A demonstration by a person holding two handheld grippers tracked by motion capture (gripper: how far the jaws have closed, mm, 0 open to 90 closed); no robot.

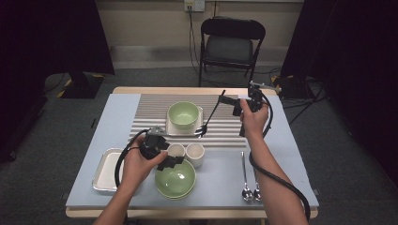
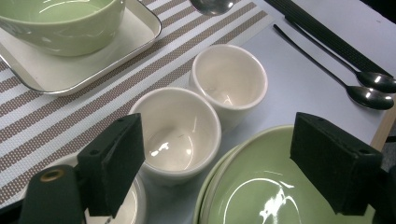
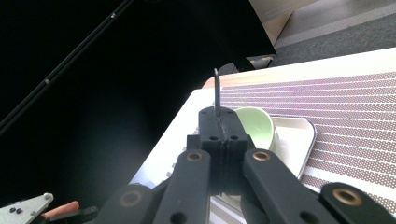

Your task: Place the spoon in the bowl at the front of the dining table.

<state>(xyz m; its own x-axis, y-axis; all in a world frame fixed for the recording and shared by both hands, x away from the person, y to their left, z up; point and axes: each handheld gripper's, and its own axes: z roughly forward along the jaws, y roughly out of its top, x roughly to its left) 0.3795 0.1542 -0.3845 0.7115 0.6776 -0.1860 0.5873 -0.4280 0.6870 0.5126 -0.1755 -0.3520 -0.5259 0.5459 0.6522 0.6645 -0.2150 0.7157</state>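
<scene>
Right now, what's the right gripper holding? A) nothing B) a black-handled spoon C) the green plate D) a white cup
B: the right gripper has its jaws shut on the handle of a black-handled spoon, whose bowl hangs beside the square tray on the striped mat.

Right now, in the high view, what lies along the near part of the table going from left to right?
Metal tray → left gripper → stacked green bowls → two spoons.
</scene>
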